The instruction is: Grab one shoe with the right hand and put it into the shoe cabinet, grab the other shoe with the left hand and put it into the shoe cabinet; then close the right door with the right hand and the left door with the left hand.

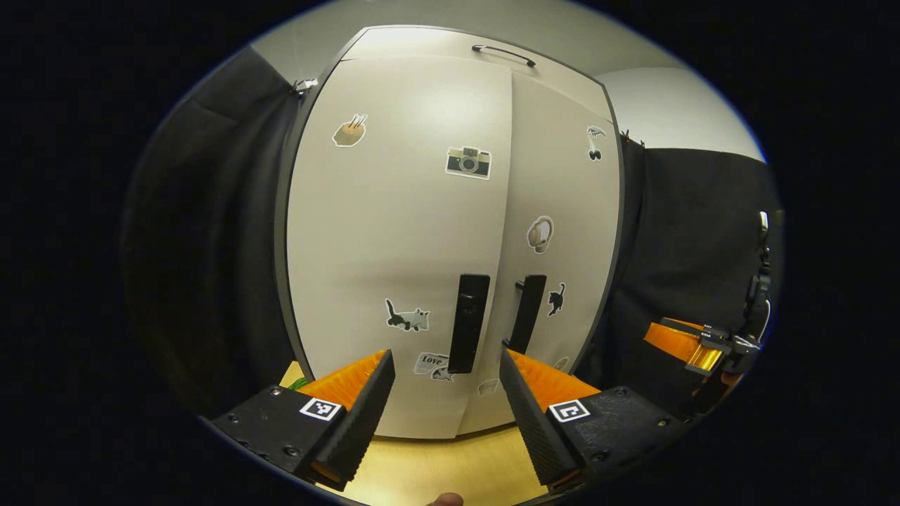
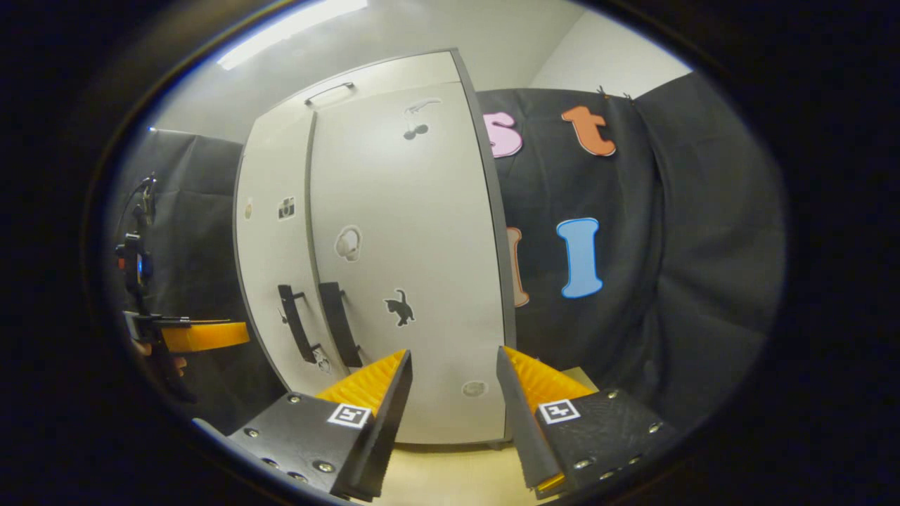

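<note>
Left claw (image 1: pixel 446 362) fingers spread wide, nothing between them, touching nothing; it sits just in front of the shoe cabinet (image 1: pixel 394 232), pointed at the middle seam where the two black door handles run. Left door handle (image 1: pixel 469 322) lines up in the gap between the fingers, right door handle (image 1: pixel 527 313) just beside it, both beyond the tips. Right claw (image 2: pixel 453 362) also wide apart, empty, no contact; it faces the cabinet from the right-hand side, off the right door (image 2: pixel 404 253), near its lower part. Both doors are shut, left door (image 1: pixel 397 246) flush with the right one, seam closed top to bottom. Shoes can't be seen; with the doors closed I can't tell what's inside. Cabinet stands on a light wood worktop (image 1: pixel 450 467). Door faces carry small stickers: a camera sticker (image 1: pixel 468 162), a cat sticker (image 1: pixel 406 316) low on the left door, a black cat sticker (image 2: pixel 399 307) on the right door. In the left gripper view the right claw shows far off at the right edge; in the right gripper view the left claw shows at the left edge, held by a hand (image 2: pixel 158 348).
</note>
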### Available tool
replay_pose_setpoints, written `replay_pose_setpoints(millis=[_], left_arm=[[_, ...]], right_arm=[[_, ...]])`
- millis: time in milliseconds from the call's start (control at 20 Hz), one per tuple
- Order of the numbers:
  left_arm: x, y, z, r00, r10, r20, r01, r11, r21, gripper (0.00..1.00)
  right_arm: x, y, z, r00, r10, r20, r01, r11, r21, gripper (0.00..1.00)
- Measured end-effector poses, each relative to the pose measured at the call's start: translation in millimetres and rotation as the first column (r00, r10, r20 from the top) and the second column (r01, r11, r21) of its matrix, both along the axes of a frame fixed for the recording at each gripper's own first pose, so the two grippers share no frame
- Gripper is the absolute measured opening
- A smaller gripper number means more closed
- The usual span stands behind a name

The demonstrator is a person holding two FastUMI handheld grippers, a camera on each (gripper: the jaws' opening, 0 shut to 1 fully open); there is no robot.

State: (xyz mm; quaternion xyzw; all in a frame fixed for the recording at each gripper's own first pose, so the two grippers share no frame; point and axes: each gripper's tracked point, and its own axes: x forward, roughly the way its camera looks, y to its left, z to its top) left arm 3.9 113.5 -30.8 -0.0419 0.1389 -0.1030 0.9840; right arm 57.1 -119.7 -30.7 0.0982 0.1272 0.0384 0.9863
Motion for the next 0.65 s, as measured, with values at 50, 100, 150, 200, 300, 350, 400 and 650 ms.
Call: replay_pose_setpoints(millis=[50, 100, 150, 200, 300, 350, 400, 650], left_arm=[[-0.4, 0.3, -0.4, 1.0, 0.001, -0.001, -0.001, 1.0, 0.0, 0.92], [-0.9, -0.1, -0.3, 1.0, 0.003, -0.001, -0.003, 1.0, 0.0, 0.92], [-1.9, 0.0, -0.6, 1.0, 0.005, -0.003, -0.005, 1.0, 0.0, 0.92], [-2.5, -0.3, -0.5, 1.0, 0.006, -0.005, -0.006, 1.0, 0.0, 0.92], [-3.8, -0.3, -1.1, 1.0, 0.009, -0.007, -0.009, 1.0, 0.002, 0.92], [-4.4, -0.3, -1.7, 1.0, 0.012, -0.009, -0.012, 1.0, 0.003, 0.92], [-5.0, -0.1, -3.3, 1.0, 0.013, -0.011, -0.013, 1.0, 0.004, 0.92], [-6.6, 0.5, -4.4, 1.0, 0.021, -0.011, -0.021, 1.0, 0.0, 0.92]], right_arm=[[0.5, -0.1, 0.3, 1.0, 0.0, 0.0, 0.0, 1.0, 0.0, 0.67], [0.7, -0.2, -0.2, 1.0, -0.001, 0.0, 0.001, 1.0, 0.0, 0.67], [1.9, -0.4, 0.1, 1.0, -0.001, -0.001, 0.001, 1.0, -0.001, 0.67], [1.7, -0.4, -0.9, 1.0, -0.001, -0.001, 0.001, 1.0, -0.001, 0.72], [2.7, -0.2, -1.3, 1.0, -0.001, -0.002, 0.001, 1.0, 0.0, 0.72], [3.7, -0.3, -2.2, 1.0, -0.001, -0.004, 0.001, 1.0, 0.0, 0.72], [4.0, 0.0, -3.0, 1.0, 0.0, -0.006, 0.0, 1.0, 0.001, 0.72], [8.5, 0.5, -3.0, 1.0, 0.002, -0.005, -0.002, 1.0, 0.001, 0.72]])
